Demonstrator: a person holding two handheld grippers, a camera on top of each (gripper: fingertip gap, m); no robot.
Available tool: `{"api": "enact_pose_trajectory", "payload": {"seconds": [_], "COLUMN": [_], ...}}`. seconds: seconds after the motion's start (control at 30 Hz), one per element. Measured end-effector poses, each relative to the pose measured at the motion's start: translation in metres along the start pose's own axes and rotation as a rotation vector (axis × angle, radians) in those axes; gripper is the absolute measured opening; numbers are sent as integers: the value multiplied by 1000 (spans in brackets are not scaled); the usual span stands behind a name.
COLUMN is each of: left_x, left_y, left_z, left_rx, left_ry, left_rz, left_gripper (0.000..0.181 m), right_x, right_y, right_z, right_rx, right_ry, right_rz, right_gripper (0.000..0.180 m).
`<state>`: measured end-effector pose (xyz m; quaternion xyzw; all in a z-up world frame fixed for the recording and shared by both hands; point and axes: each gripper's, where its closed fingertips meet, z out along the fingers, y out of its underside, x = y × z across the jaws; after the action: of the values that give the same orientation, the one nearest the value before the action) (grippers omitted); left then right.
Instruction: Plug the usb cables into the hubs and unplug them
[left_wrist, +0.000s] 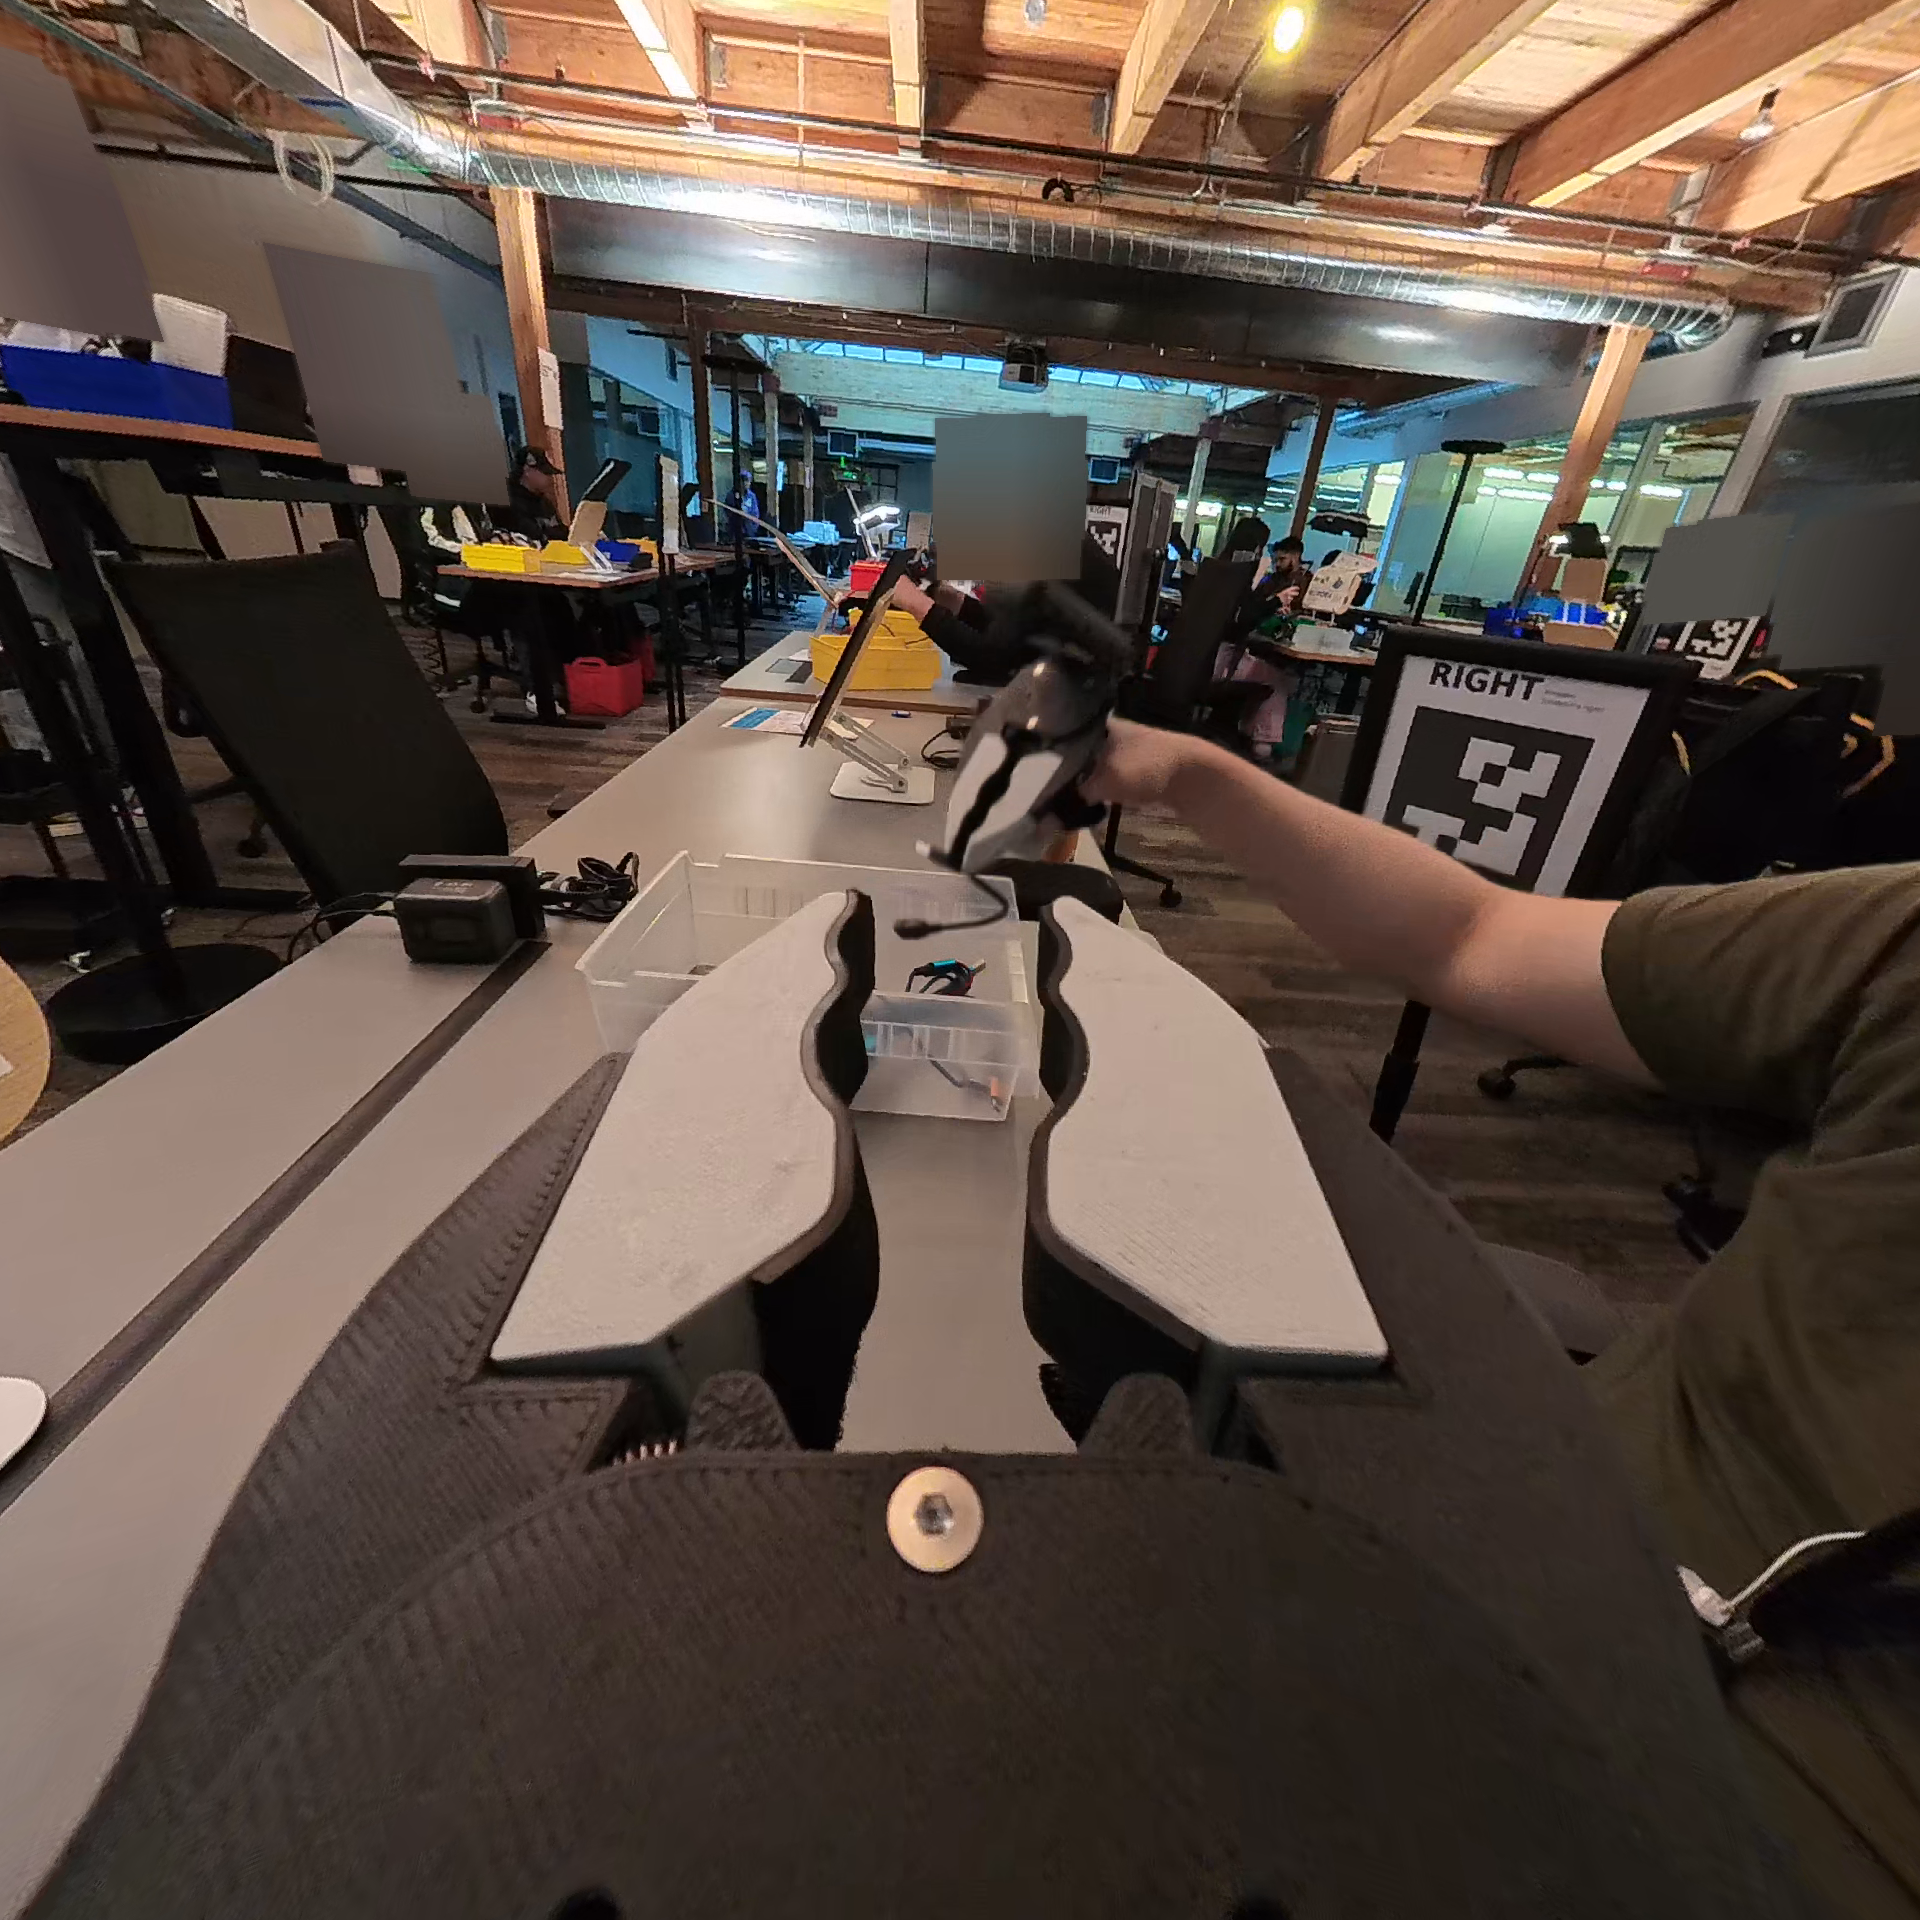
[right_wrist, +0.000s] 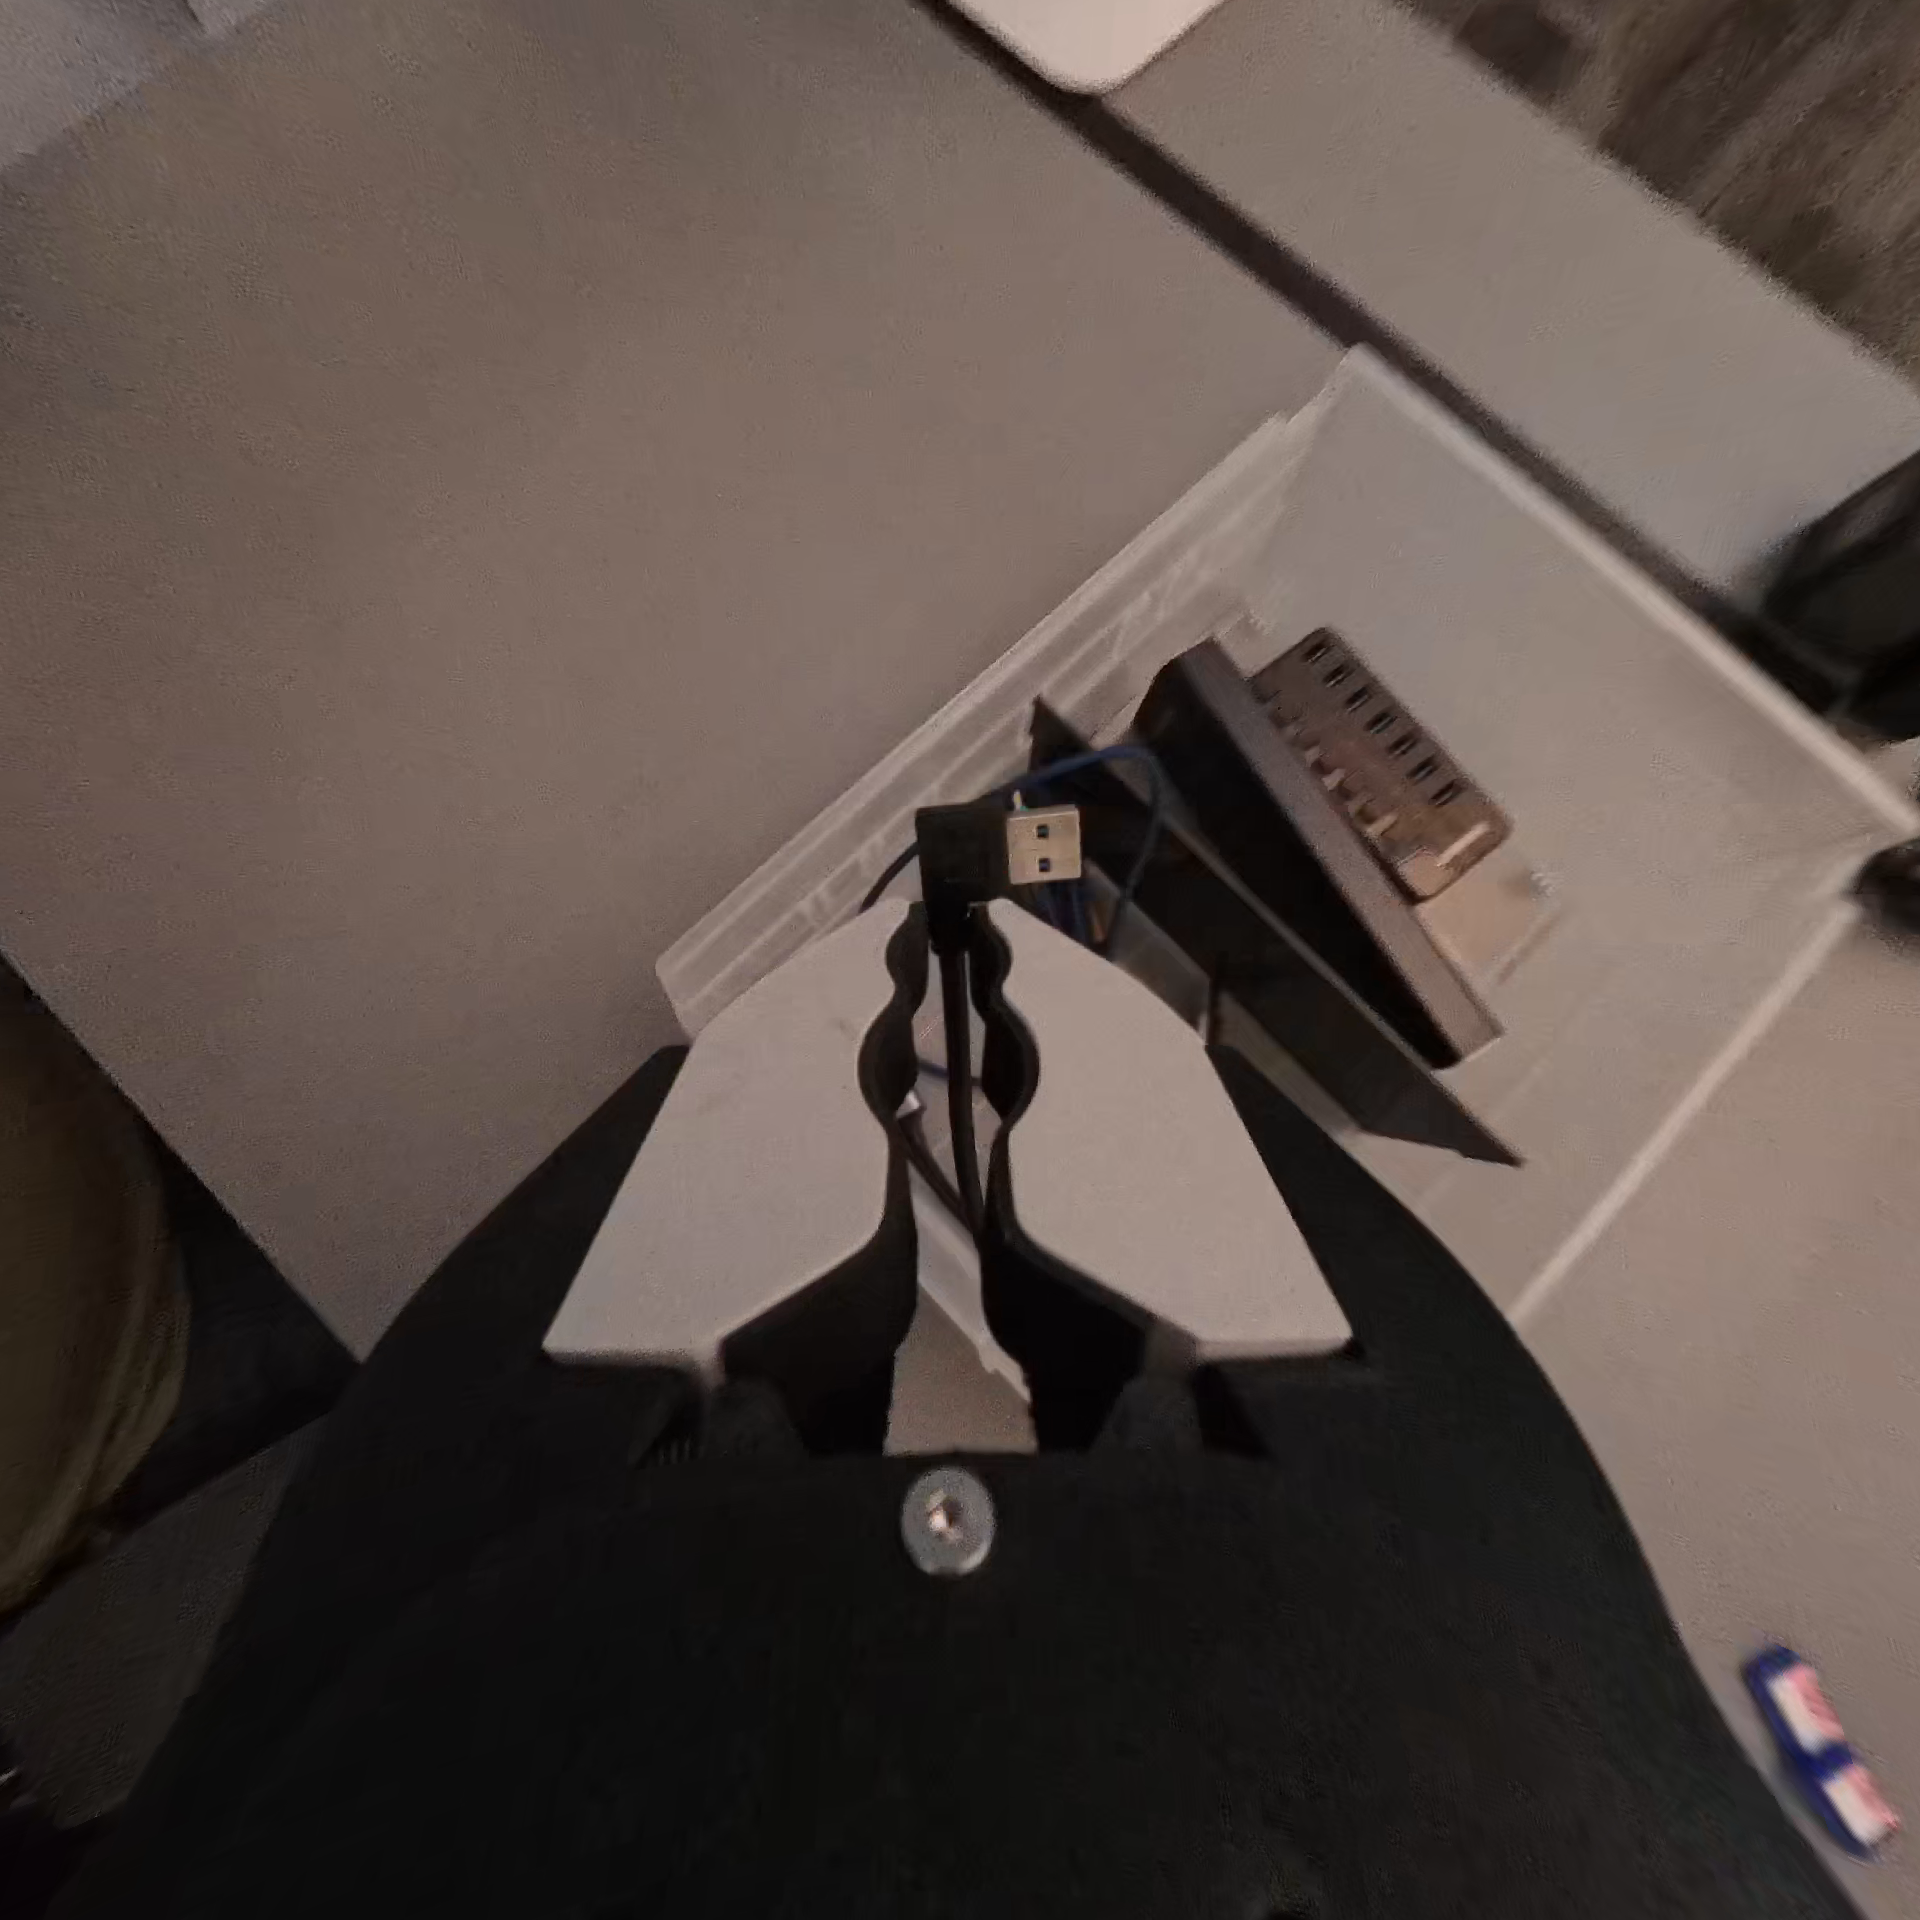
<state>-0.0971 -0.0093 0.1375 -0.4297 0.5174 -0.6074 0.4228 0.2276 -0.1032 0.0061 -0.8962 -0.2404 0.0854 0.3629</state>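
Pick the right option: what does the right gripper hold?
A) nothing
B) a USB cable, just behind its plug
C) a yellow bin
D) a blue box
B: the right gripper is shut on the black cable, with the plug sticking out past its tips.

Two handheld grippers, alike in build: left gripper (left_wrist: 945, 935) and right gripper (right_wrist: 951, 920) with ribbed black printed bodies, a silver hex-socket screw (left_wrist: 934, 1518) set centrally, pale grey flat fingers (left_wrist: 707, 1122) edged in black with wavy inner contours. Olive-green short sleeve (left_wrist: 1766, 997) on the arm; white drawstring (left_wrist: 1756, 1579) below.
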Motion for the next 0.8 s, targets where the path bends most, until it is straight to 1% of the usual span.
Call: {"api": "enact_pose_trajectory", "payload": {"seconds": [0.07, 0.17, 0.23, 0.27, 0.3, 0.37, 0.4, 0.47, 0.5, 0.57, 0.6, 0.63, 0.67, 0.7, 0.73, 0.8], "left_x": [1, 2, 1, 0, 0, 8, 16, 30, 34, 42, 45, 45, 45, 44, 40, 23], "left_y": [0, 1, 3, 4, 5, 1, -5, -18, -23, -28, -26, -23, -20, -18, -16, -12], "left_z": [1, 3, 4, 4, 4, 3, 1, -3, -6, -16, -23, -32, -44, -59, -77, -126], "left_rx": [-4, -8, -21, -29, -38, -41, -30, -2, 4, -20, -52, -94, -133, -163, -185, -239], "left_ry": [0, 5, -1, -7, -10, 12, 30, 19, -15, -108, -164, -229, -293, -356, -428, -636], "left_rz": [1, 0, -1, -4, -17, -60, -68, -38, -16, 18, 26, 16, -3, -18, -23, -23], "left_gripper": [29, 28, 29, 28, 28, 28, 27, 26, 26, 27, 29, 29, 31, 37, 42, 51], "right_x": [-3, 15, 5, 0, -1, -2, 4, 36, 58, 103, 114, 118, 117, 112, 111, 115], "right_y": [21, 45, 45, 41, 34, 15, 5, 1, 10, 49, 68, 83, 94, 102, 107, 121], "right_z": [27, 66, 84, 86, 82, 61, 46, 15, 4, -16, -22, -22, -19, -13, -10, -7], "right_rx": [-39, -120, -102, -84, -45, 84, 156, 230, 204, 48, -29, -76, -106, -125, -135, -174], "right_ry": [-76, 4, -75, -114, -126, -139, -107, 55, 160, 395, 449, 458, 427, 372, 348, 361], "right_rz": [68, 74, 71, 72, 60, 14, -4, 38, 80, 158, 194, 241, 296, 330, 349, 395], "right_gripper": [8, 8, 10, 17, 22, 27, 31, 34, 40, 51, 59, 66, 70, 71, 70, 58]}}
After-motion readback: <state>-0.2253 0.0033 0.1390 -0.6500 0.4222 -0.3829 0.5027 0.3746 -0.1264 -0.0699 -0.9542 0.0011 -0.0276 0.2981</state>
